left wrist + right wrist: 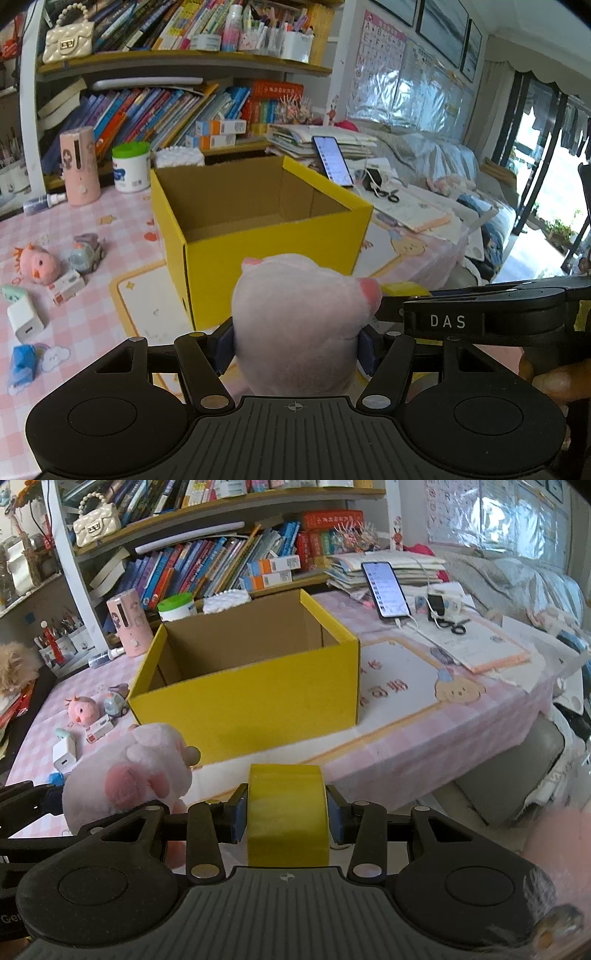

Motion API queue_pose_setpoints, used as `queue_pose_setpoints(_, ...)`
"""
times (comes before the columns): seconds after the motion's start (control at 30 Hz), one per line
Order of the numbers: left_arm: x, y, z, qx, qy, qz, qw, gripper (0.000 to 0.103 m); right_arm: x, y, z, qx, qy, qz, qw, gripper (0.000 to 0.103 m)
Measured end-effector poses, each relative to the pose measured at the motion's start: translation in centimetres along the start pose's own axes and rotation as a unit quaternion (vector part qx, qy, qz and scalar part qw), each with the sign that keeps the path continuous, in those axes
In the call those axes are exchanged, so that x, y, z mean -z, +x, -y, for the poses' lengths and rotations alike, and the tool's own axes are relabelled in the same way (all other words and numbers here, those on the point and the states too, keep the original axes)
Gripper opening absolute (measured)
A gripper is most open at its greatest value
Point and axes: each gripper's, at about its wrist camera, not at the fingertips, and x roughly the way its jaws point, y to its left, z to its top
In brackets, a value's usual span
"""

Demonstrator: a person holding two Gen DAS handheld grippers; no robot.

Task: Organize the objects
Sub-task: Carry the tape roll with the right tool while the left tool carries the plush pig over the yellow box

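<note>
Left wrist view: the left hand-held gripper point(295, 345) is clamped on one pink plush pig point(301, 325), its blue pads pressing the toy's sides. The pig is held above the bench point(122, 218), just in front of the one open yellow box point(258, 229); its back faces the camera, its ears point up and away toward the box, and its long axis runs roughly upright.

Right wrist view: the right hand-held gripper point(286, 814) is clamped on one roll of yellow tape point(286, 812), the pads pressing its two flat faces. The roll stands on edge, its axis running left to right across the fingers, its curved band facing the camera. It hangs near the bench's front edge, in front of the box. The plush pig shows at left, pink-cheeked face turned toward the right gripper.

The box stands upright, opening upward, its inside bare brown cardboard. Left of it on the bench lie one pink round chick toy point(38, 262), one small toy car point(85, 252), one white charger point(25, 318) and one small red-and-white carton point(66, 287).
</note>
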Motion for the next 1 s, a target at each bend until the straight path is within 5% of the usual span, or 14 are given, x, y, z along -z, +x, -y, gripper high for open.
queue_pose_setpoints(1.0, -7.3, 2.6, -1.2, -0.043, -0.028, 0.070, 0.9962, 0.063, -11.5, 2.9, -0.2, -0.066, -0.082, 0.073, 0.992, 0.039)
